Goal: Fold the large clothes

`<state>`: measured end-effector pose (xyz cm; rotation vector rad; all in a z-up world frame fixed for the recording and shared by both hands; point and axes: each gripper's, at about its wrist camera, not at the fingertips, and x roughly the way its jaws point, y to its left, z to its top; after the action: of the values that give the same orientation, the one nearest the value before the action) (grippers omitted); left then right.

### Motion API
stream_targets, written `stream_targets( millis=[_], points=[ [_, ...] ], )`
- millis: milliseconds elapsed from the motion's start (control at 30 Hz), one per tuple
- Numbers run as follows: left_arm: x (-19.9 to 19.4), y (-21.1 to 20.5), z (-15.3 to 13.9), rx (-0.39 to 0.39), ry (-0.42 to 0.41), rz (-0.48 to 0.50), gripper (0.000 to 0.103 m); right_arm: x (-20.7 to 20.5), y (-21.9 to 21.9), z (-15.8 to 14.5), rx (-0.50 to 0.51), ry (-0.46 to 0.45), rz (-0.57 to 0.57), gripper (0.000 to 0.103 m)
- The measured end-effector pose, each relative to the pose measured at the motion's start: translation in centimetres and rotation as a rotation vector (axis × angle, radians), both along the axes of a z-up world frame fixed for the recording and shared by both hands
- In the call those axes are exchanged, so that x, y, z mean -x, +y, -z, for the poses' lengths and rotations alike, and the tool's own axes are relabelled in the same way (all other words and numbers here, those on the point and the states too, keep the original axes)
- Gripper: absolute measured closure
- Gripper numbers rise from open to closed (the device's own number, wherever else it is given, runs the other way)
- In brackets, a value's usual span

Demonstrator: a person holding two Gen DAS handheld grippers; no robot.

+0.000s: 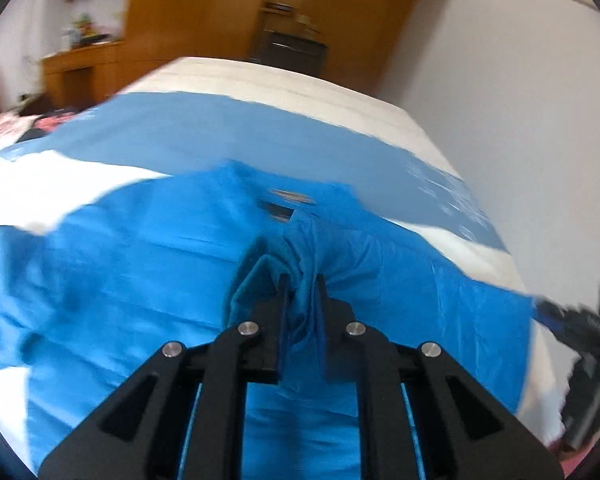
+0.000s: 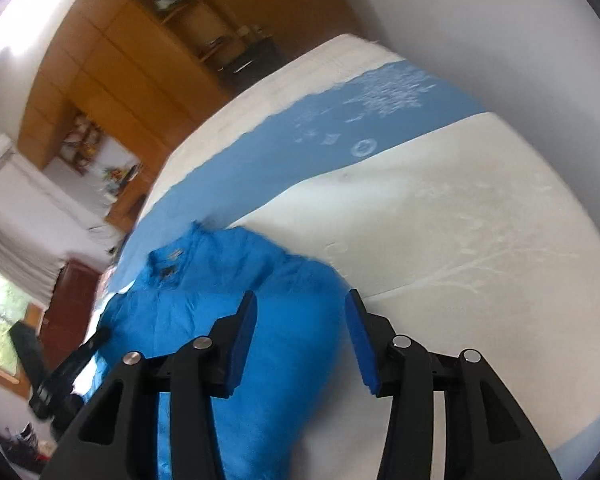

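Note:
A bright blue shirt lies spread on the bed, its collar and label toward the far side. My left gripper is shut on a bunched fold of the blue shirt just below the collar. In the right wrist view the blue shirt lies left of centre, collar at the far left. My right gripper is open and empty above the shirt's right edge. The other gripper shows at the left edge of that view, and the right gripper at the right edge of the left wrist view.
The bed has a white cover with a wide blue band across it. A white wall runs along the bed's right side. Wooden cupboards and shelves stand beyond the bed. A patterned cloth lies at the far left.

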<state>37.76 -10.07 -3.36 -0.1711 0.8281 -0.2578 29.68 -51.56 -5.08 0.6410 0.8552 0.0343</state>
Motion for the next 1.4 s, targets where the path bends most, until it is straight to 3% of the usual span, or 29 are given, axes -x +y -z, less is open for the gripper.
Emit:
stream_targets(
  millis=[233,400,500,733,867,933,1000,1067,1167,1333,1400],
  points=[
    [-1.6,6.7,0.1,-0.080,-0.013,-0.184,0.093,-2.8,5.7,2.0,0.028,0.054,-0.164,0.056],
    [-2.6,7.7,1.3,-0.100,0.013,-0.217,0.093,-4.2,8.7,3.9,0.088,0.104,-0.204,0.058],
    [-3.3,7.9,2.7,-0.161,0.039,-0.242,0.093,-4.4,8.9,5.1,0.086,0.148,-0.203,0.064],
    [-4.3,9.0,5.9,-0.186,0.096,-0.235,0.087,-4.8,9.6,6.0,0.146,0.172,-0.197,0.067],
    [-4.0,11.4,5.0,-0.076,0.131,-0.250,0.082,-4.5,9.3,5.7,0.134,0.152,-0.192,0.066],
    [-3.1,12.2,3.3,-0.079,0.107,-0.277,0.075,-4.0,9.3,4.4,0.158,0.132,-0.184,0.064],
    [-1.5,12.6,0.9,-0.123,0.021,-0.312,0.072,-3.3,9.4,2.3,0.212,0.094,-0.153,0.064],
    [-0.6,11.9,-0.8,-0.150,-0.027,-0.294,0.072,-2.9,9.5,0.6,0.229,0.060,-0.140,0.062],
    [-0.6,9.4,-1.9,-0.131,-0.027,-0.203,0.072,-3.8,11.5,-0.8,0.201,0.043,-0.197,0.062],
    [-3.0,4.3,-0.2,-0.131,0.029,-0.085,0.072,-7.6,15.2,-0.3,0.204,0.050,-0.229,0.062],
    [-4.0,3.1,1.3,-0.136,0.052,-0.064,0.072,-9.2,16.4,0.3,0.254,0.046,-0.218,0.063]
  ],
)
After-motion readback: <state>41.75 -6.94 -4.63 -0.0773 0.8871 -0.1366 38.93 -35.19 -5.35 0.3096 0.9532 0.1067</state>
